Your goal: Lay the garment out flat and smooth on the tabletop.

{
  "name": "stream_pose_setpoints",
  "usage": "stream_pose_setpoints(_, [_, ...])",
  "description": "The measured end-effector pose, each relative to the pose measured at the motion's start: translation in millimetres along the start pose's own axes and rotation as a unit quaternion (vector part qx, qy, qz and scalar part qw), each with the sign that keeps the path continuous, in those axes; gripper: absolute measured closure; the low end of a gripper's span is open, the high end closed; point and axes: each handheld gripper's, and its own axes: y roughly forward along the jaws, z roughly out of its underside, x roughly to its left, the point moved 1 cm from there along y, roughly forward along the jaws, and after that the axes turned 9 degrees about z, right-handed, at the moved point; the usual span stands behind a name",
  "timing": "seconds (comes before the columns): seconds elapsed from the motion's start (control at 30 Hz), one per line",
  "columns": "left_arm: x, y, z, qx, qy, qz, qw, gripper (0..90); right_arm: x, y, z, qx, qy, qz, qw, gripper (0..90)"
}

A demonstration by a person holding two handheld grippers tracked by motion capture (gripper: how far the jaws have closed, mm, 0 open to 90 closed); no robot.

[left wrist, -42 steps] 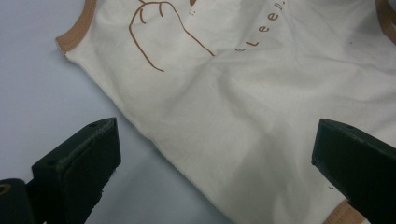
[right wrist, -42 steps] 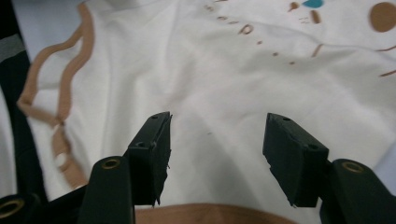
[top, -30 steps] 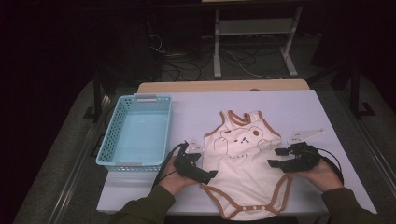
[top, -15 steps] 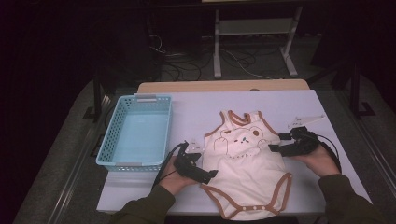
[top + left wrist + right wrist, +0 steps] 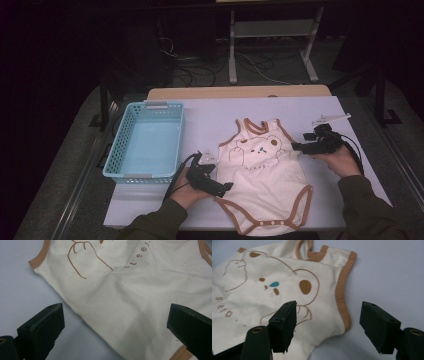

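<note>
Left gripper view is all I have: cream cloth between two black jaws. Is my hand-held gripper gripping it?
Observer: No. The left hand-held gripper is open; its jaws straddle the bodysuit's side edge without pinching.
Operator: Where is the other one?
Observer: The right hand-held gripper is open at the armhole on the opposite side, nothing between its pads; its jaws have just been opening.
Operator: Anything to put the garment in?
Observer: A blue basket stands on the table, beyond your left hand, holding nothing.
</note>
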Motion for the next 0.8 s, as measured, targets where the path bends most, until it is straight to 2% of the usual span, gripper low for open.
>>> stream_pose_setpoints(0.1, [-0.4, -0.2, 0.0, -0.001, 0.000, 0.000, 1.0000, 0.6, -5.5, 6.1, -1.3, 0.015, -0.003, 0.014, 0.9998, 33.9])
stream_pose_setpoints(0.3, [-0.6, 0.2, 0.2, -0.001, 0.001, 0.000, 1.0000, 0.6, -14.7, 11.8, 0.8, 0.024, 0.016, 0.024, 0.9993, 40.5])
stream_pose_setpoints(0.4, [-0.6, 0.5, 0.3, 0.000, 0.002, -0.001, 1.0000, 0.6, -17.0, 14.3, 3.4, 0.035, 0.016, 0.031, 0.9988, 49.6])
stream_pose_setpoints(0.8, [-0.5, 0.4, 0.6, 0.001, 0.002, -0.001, 1.0000, 0.6, -12.7, 27.0, 7.6, 0.068, 0.001, 0.022, 0.9974, 77.4])
